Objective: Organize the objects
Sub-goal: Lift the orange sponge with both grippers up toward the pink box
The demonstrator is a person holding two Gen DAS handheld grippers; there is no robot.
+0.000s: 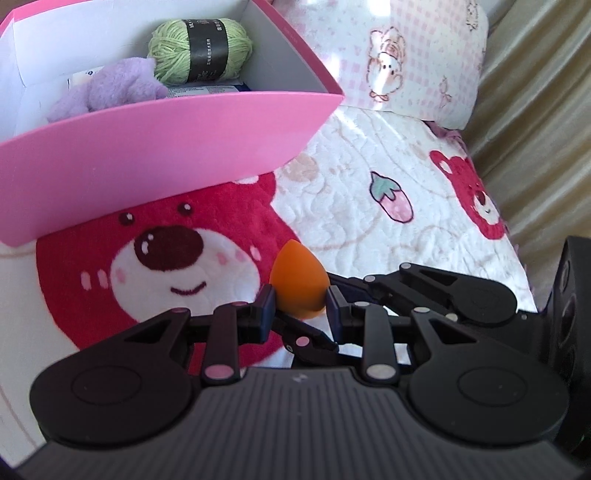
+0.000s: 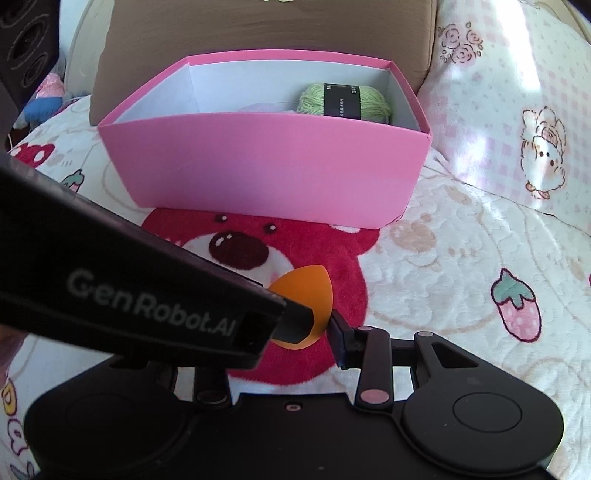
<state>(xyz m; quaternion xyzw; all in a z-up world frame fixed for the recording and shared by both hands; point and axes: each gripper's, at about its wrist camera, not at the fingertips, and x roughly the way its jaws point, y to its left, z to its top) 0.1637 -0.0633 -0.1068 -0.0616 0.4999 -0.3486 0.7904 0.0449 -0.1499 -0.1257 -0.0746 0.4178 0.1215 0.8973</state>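
Observation:
An orange teardrop makeup sponge [image 1: 297,280] hangs just above the bear-print blanket, in front of the pink box [image 1: 147,155]. My left gripper [image 1: 300,301] is shut on it, one dark pad on each side. The right gripper's black linkage [image 1: 424,288] reaches in from the right, under and behind the sponge. In the right wrist view the sponge [image 2: 310,291] sits at my right gripper [image 2: 314,330]; its right pad [image 2: 338,334] touches the sponge, and the left gripper's body [image 2: 147,306] hides the other pad. The pink box [image 2: 266,162] holds green yarn [image 2: 345,99] and a purple plush [image 1: 110,88].
The blanket with a big red bear face [image 1: 166,258] covers the bed. A pink checked pillow [image 2: 517,110] lies at the right, a brown cushion [image 2: 258,29] stands behind the box, and a black speaker [image 2: 26,48] is at the far left.

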